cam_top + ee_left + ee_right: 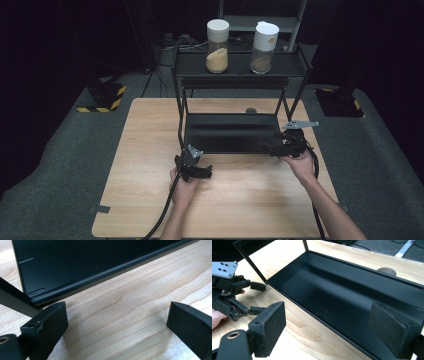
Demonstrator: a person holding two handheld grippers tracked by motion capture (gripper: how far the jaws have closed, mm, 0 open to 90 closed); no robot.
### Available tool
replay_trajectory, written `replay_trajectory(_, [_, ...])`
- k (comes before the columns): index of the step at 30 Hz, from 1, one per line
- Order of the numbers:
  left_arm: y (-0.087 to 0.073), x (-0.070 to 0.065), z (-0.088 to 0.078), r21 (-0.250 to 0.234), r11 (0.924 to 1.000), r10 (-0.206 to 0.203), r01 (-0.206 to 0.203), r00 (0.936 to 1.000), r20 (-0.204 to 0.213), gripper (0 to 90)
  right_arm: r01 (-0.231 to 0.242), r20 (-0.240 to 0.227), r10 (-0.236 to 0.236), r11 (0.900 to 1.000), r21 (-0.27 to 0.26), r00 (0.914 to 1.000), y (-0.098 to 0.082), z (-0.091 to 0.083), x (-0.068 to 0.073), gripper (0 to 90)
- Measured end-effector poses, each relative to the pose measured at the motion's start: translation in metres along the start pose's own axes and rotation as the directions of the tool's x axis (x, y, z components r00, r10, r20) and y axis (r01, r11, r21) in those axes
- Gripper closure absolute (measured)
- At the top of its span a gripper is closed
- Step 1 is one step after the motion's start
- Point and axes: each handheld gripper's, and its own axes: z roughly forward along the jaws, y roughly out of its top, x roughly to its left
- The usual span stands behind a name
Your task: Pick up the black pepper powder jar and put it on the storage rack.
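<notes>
Wood tabletop [150,165] spreads under everything, and on it stands the black metal rack [235,132], its lower tray sitting low on the table between my two hands. On its upper shelf stand two jars [217,46] with white lids, well away from my jaws.

My right gripper [272,148] sits at the tray's front right corner. In the right gripper view my jaws stand apart with nothing pressed between them: the tray's front rim [317,317] runs slantwise across the gap, the right pad hanging over the tray's dark floor, the left pad over bare wood just outside the rim. I cannot tell whether either pad touches the metal.

My left gripper [202,172] rests near the tray's front left corner, just in front of the rack's leg. In the left gripper view my jaws are wide, bare wood between them; the tray's edge [100,277] lies just beyond the tips, near my left pad [50,327] but apart from it.
</notes>
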Motion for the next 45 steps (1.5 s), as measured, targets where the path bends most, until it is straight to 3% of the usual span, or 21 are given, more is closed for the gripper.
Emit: replay_trajectory(45, [0.000,0.000,0.000,0.002,1.0000,0.002,-0.002,1.0000,0.000,3.5,-0.014,0.000,0.014,0.999,0.036,0.9999,-0.030,0.019,0.007,13.9])
